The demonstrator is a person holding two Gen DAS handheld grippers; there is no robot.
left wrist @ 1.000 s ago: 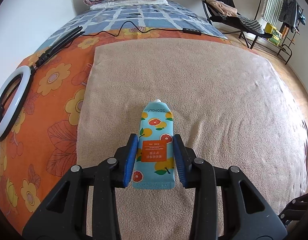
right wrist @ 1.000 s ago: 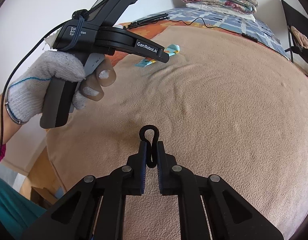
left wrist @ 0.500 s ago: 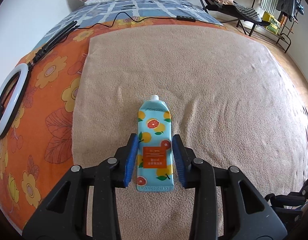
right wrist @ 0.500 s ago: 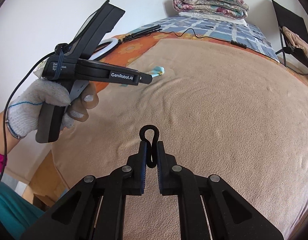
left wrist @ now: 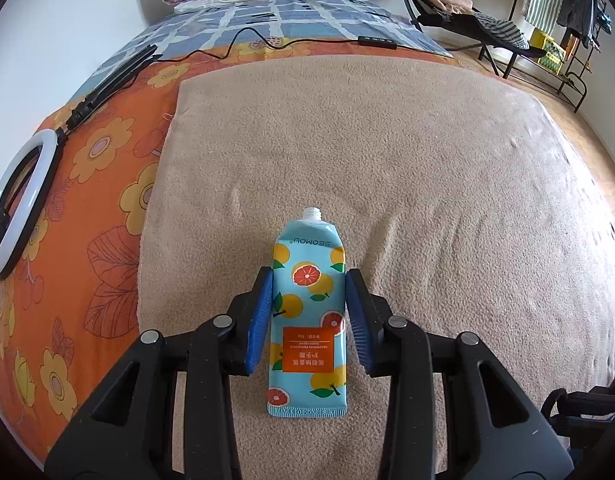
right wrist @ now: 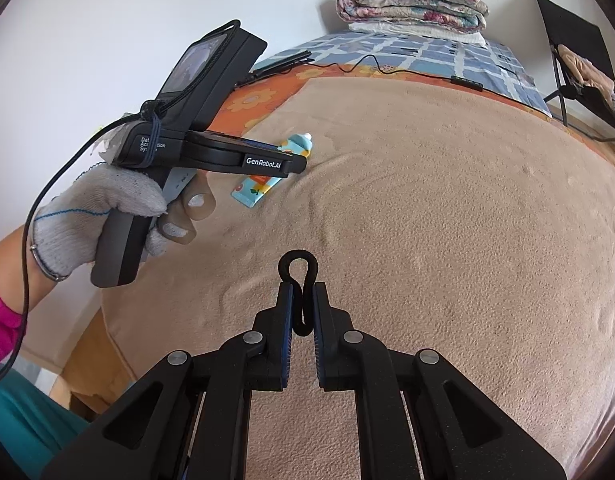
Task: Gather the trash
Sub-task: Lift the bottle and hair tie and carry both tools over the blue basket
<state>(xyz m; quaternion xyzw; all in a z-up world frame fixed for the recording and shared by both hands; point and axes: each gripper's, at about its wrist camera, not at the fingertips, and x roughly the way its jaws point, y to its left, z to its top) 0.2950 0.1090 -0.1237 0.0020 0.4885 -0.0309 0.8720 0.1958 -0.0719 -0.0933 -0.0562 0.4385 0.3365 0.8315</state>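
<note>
Tube (left wrist: pixel 308 320) lies flat on tan blanket (left wrist: pixel 427 160), near-centre of left wrist view. Light blue, printed with oranges and grapefruit slices, orange label panel with white text, "SEOMOU" near the shoulder. Cap is off: bare white threaded neck points far, crimped flat end points near. Body looks squeezed, slightly dented at the shoulder. Sits between the left gripper's (left wrist: pixel 310 318) blue pads (left wrist: pixel 260 320), small gap visible each side. In right wrist view same tube (right wrist: pixel 273 174) lies far-left on blanket, partly hidden. Black hair tie (right wrist: pixel 299 280), thin elastic loop, pinched in right gripper (right wrist: pixel 303 308), rounded loop end sticking out far beyond the fingertips, off the blanket.
</note>
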